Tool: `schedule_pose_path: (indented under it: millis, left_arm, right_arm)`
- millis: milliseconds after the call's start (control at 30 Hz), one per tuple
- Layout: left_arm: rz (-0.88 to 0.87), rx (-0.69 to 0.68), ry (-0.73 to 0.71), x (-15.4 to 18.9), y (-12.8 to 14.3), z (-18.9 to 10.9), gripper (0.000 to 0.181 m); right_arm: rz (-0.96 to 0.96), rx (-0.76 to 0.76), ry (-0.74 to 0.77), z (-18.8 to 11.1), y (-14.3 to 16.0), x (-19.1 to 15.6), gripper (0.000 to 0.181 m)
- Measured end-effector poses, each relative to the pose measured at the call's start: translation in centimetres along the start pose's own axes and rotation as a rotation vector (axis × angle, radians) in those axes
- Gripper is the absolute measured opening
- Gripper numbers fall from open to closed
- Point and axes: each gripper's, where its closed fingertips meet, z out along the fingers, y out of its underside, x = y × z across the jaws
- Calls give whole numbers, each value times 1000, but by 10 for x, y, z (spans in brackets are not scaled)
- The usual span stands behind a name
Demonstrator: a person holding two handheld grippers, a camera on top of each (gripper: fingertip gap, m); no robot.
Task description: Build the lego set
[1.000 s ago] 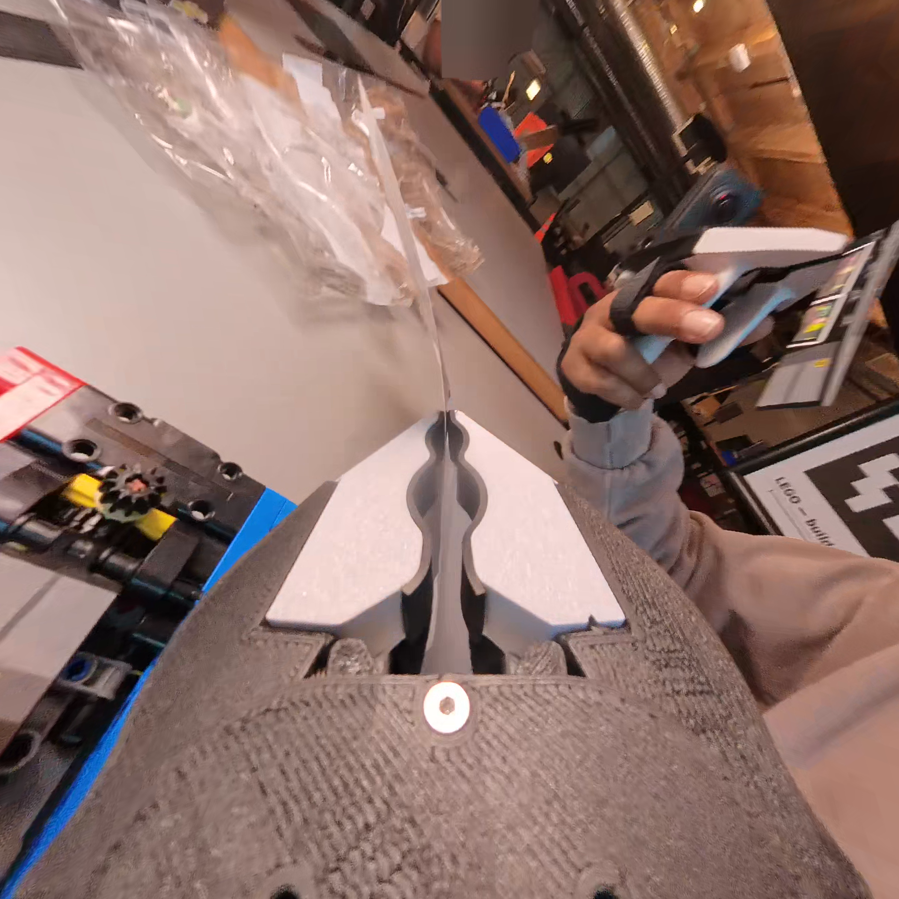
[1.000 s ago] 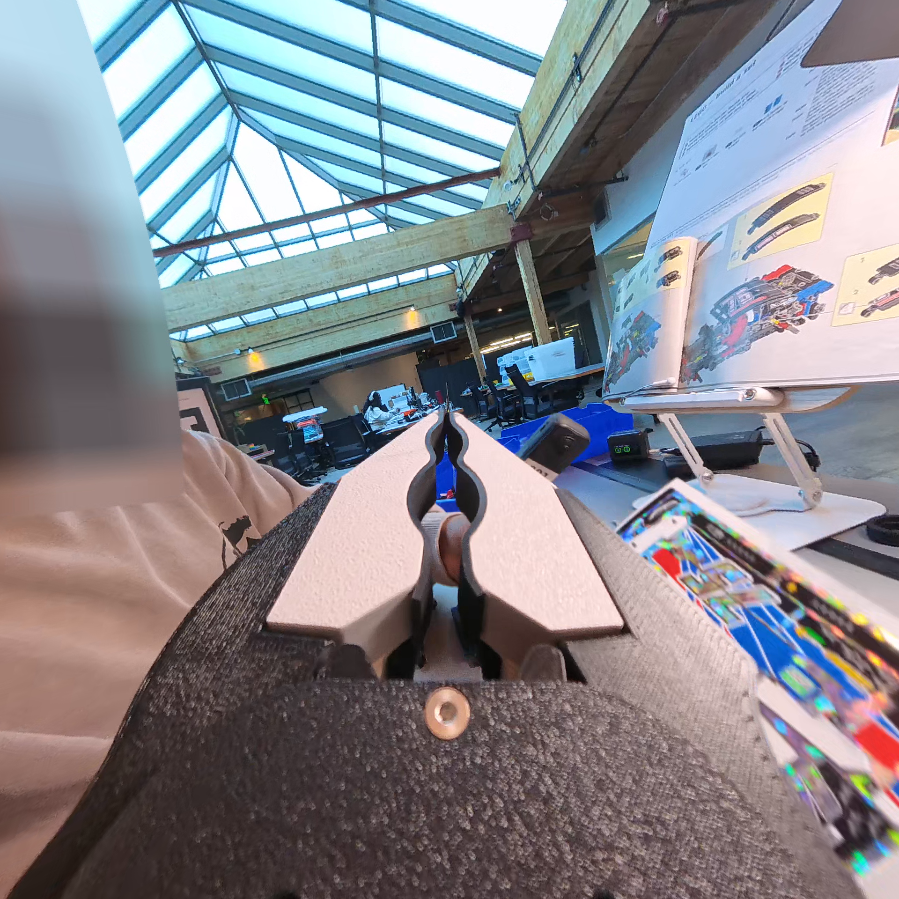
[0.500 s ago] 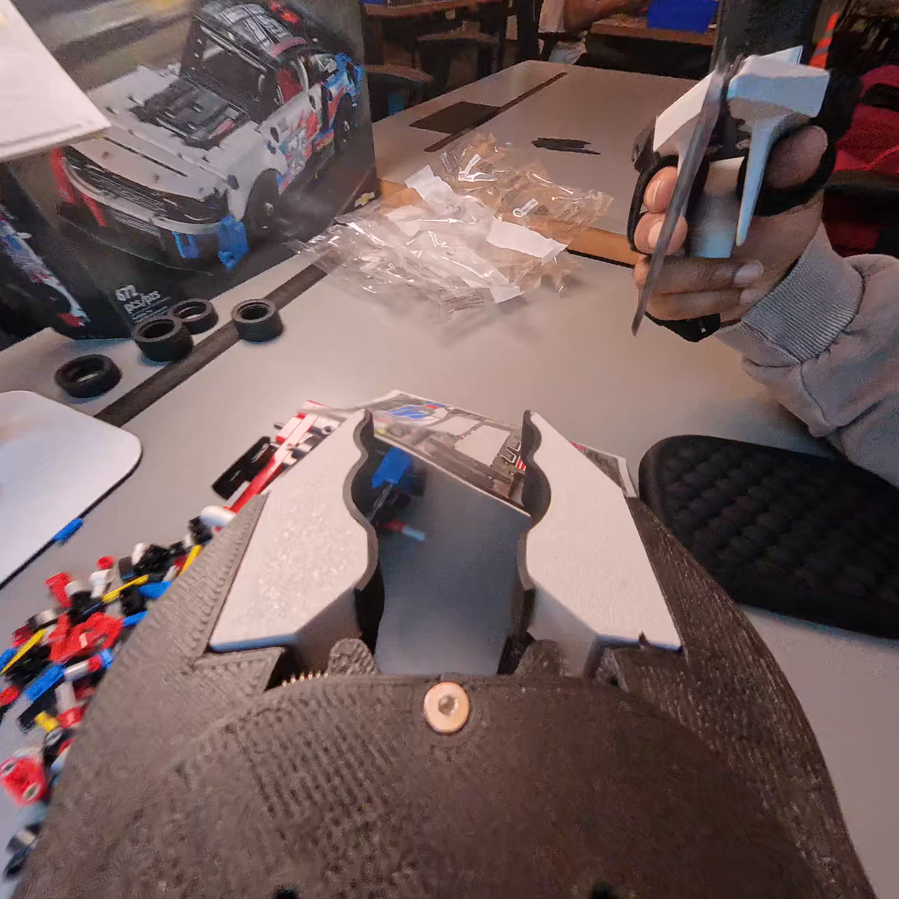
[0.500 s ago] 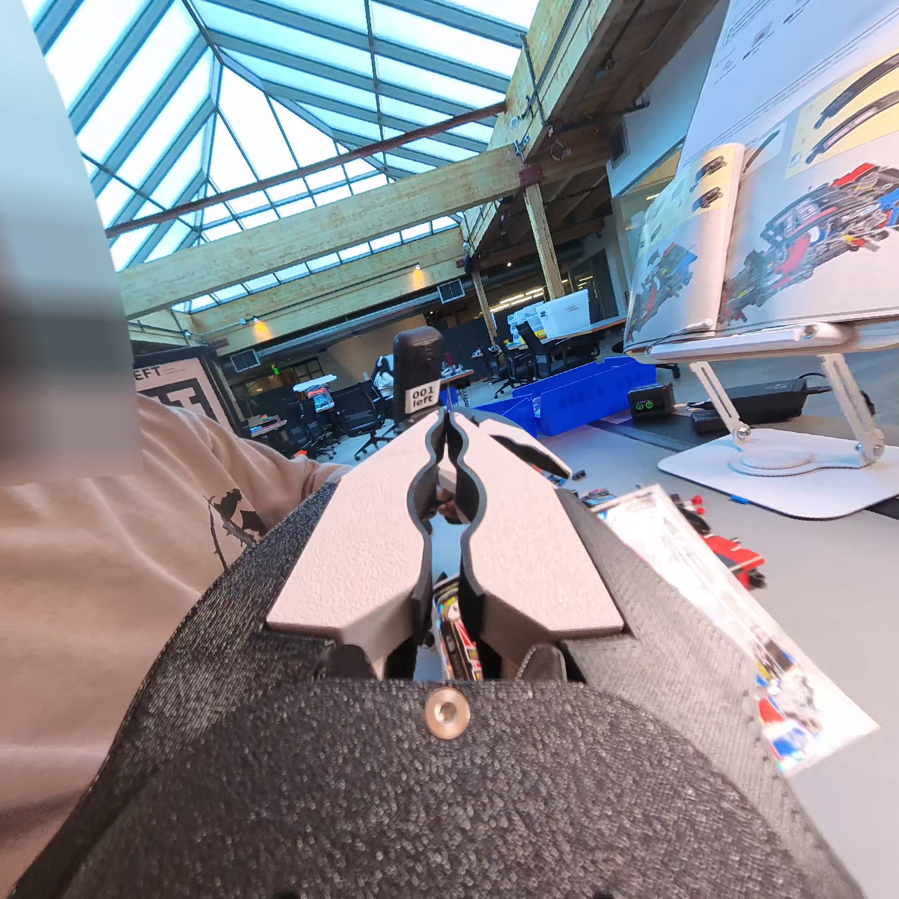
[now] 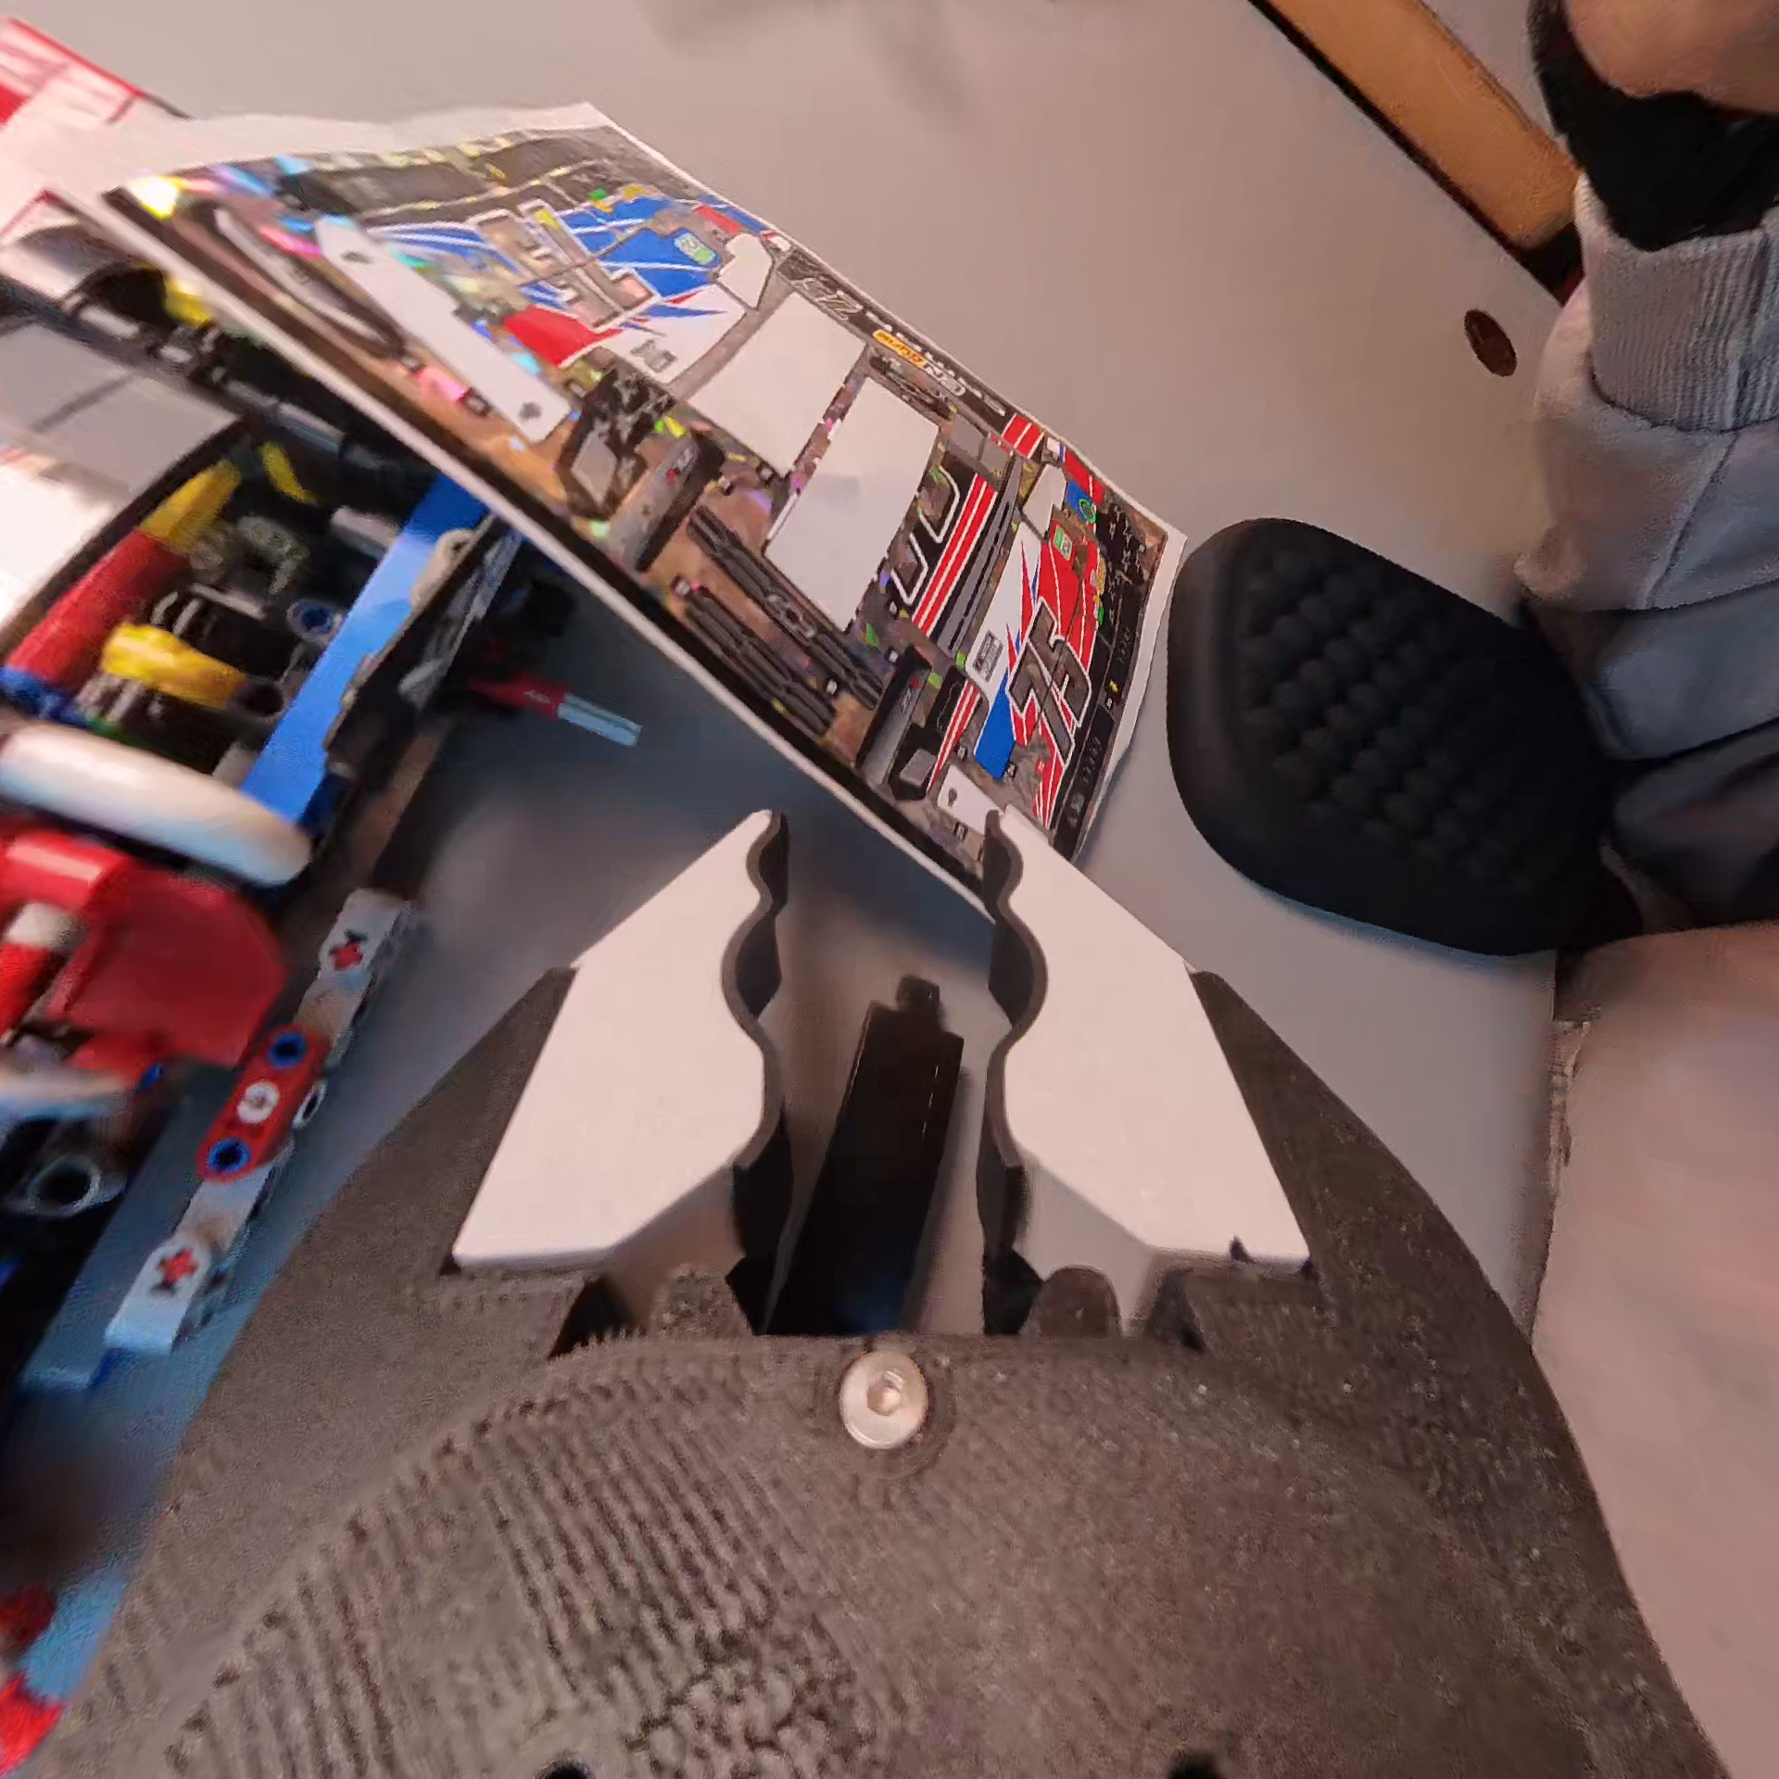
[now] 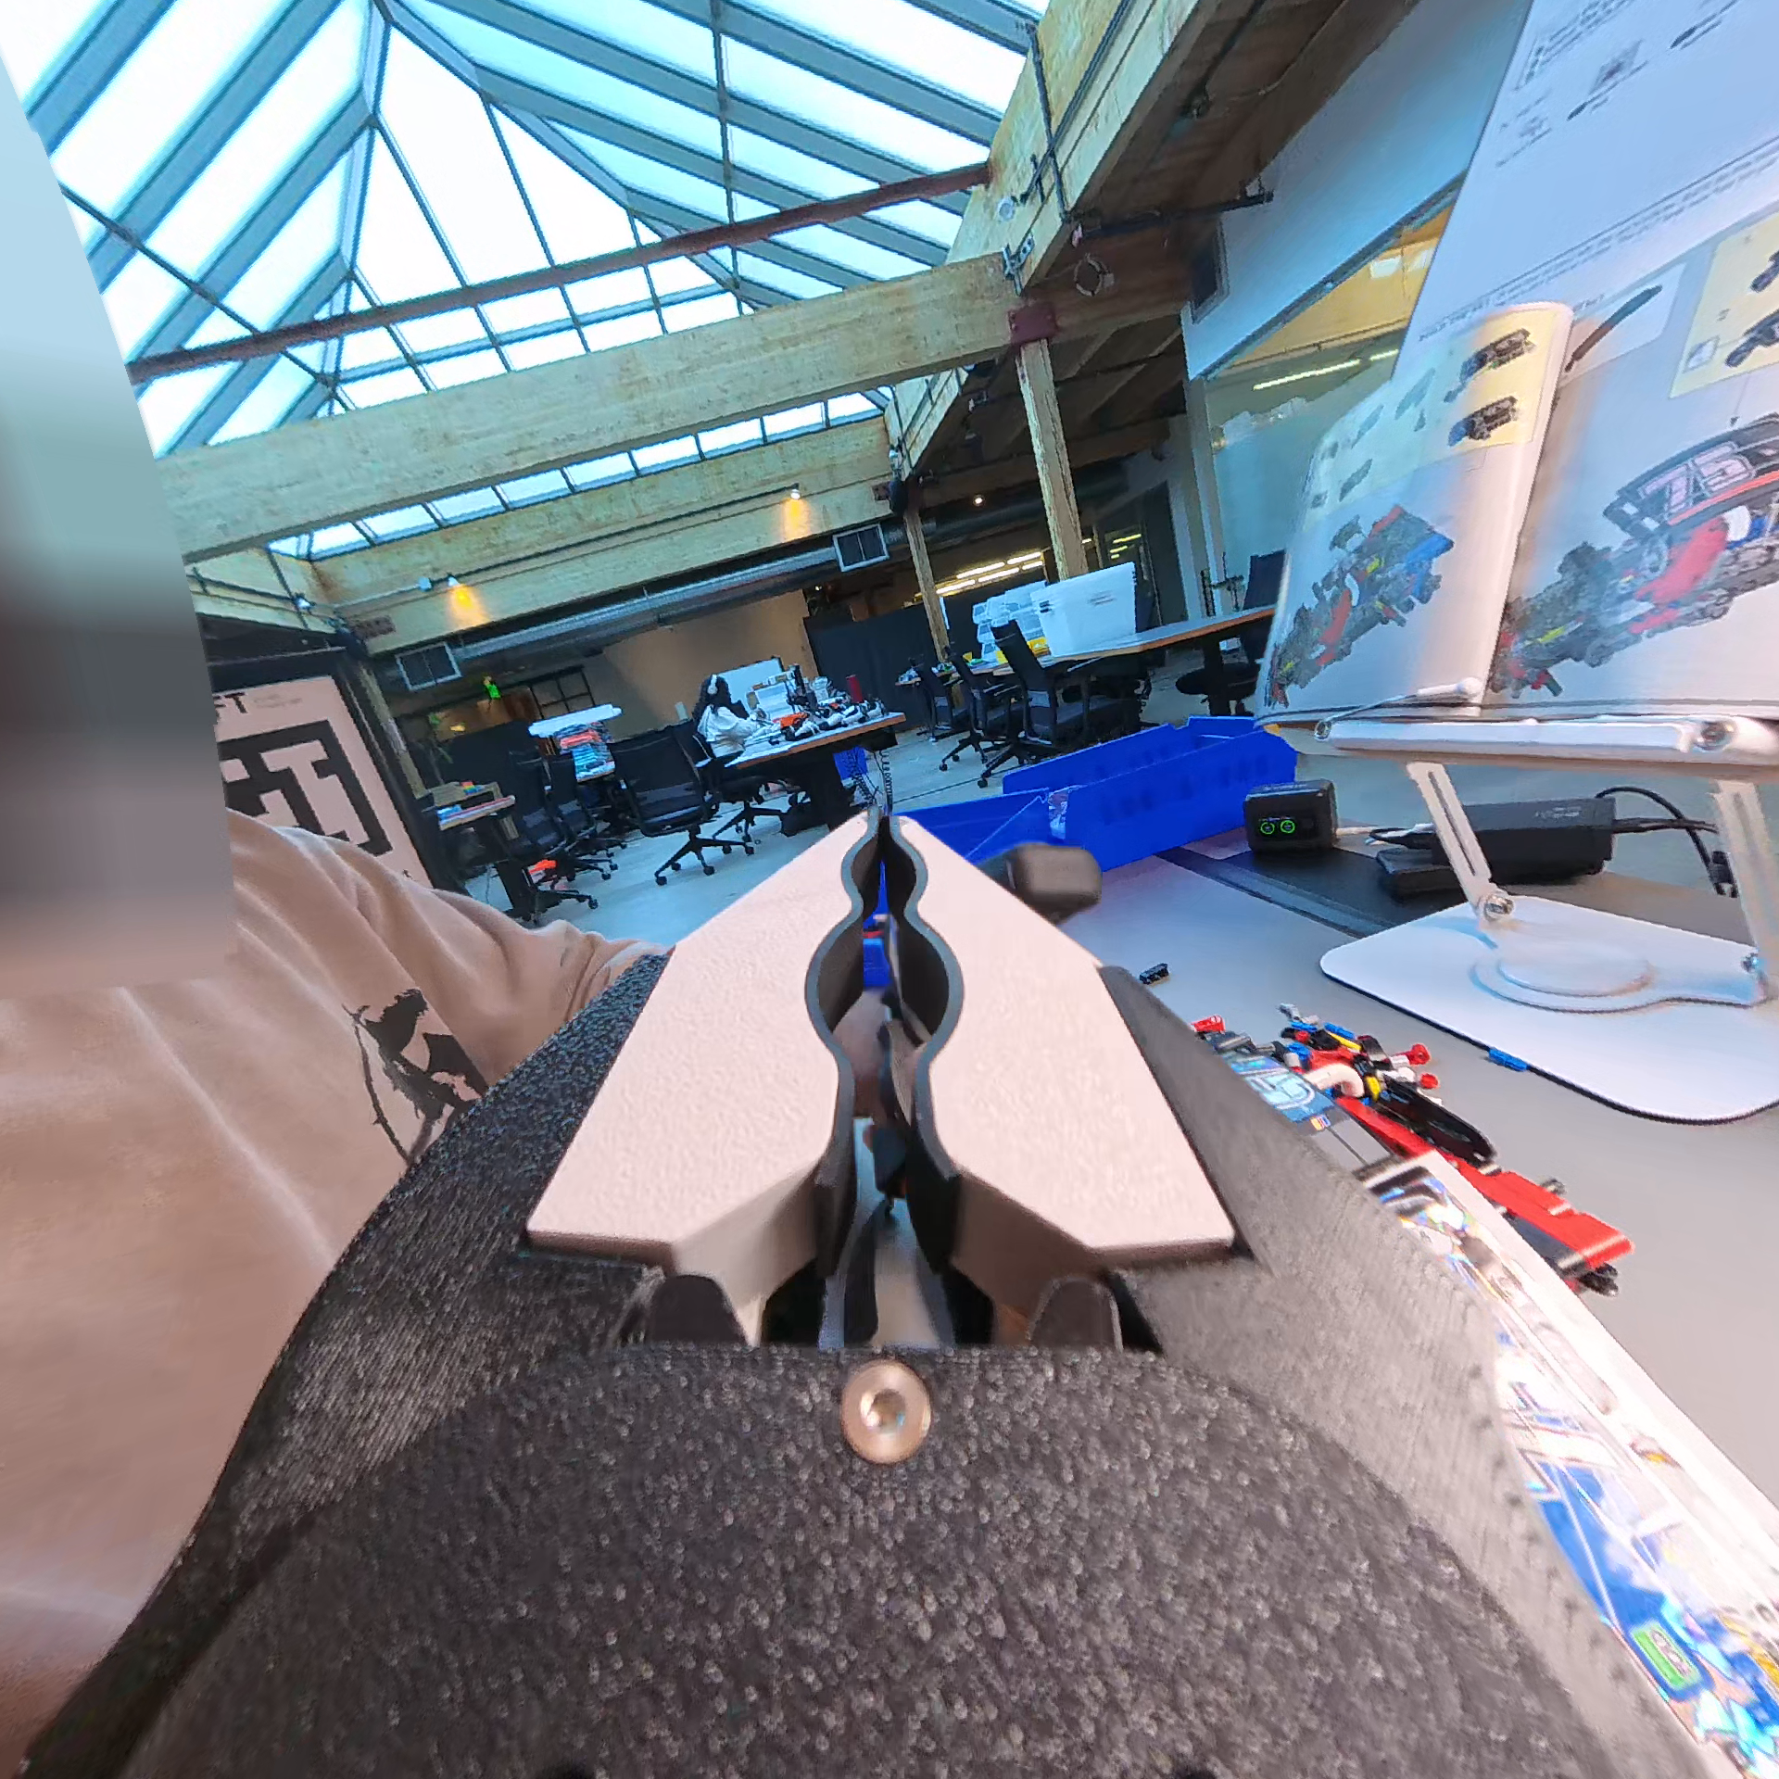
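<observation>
Left gripper (image 5: 881, 847) spread above grey table (image 5: 1107, 193) — right gripper (image 6: 888, 842) pressed together, skylit workshop behind.

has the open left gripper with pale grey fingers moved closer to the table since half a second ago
Yes. The left gripper has dropped toward the grey table: the shiny sticker sheet and black textured pad now loom larger.

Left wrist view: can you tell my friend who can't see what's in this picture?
The left gripper, fingers open, hovers above a grey table at the edge of a shiny sticker sheet. The sheet leans over a partly built lego car; a black bumpy pad lies to the right.
</observation>
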Motion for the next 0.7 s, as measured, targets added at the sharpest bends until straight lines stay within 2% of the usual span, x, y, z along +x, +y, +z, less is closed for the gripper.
schedule_pose_path:
  millis: [100,167,233,300,400,533,600,700]
  left_arm:
    - [54,-17,-6,4,-15,27,13]
    - [63,-8,17,11,-30,46,7]
    - [62,11,86,26,-42,60,17]
    - [70,20,117,34,-47,60,39]
    - [129,72,84,30,-48,32,46]
    - [123,213,45,20,-46,-32,42]
    - [81,307,60,19,-43,-65,36]
    - [-50,481,199,32,-37,-107,32]
  right_arm:
    - [-24,18,0,3,-7,-9,0]
    - [-33,32,0,3,-12,-13,0]
    - [-40,42,4,3,-17,-16,0]
    - [-51,47,24,1,-21,-17,0]
    - [-55,39,64,-4,-20,-17,0]
    - [-99,14,155,-3,-6,-12,0]
    - [-200,-7,238,3,4,-7,0]
    - [-479,-79,401,15,23,-4,0]
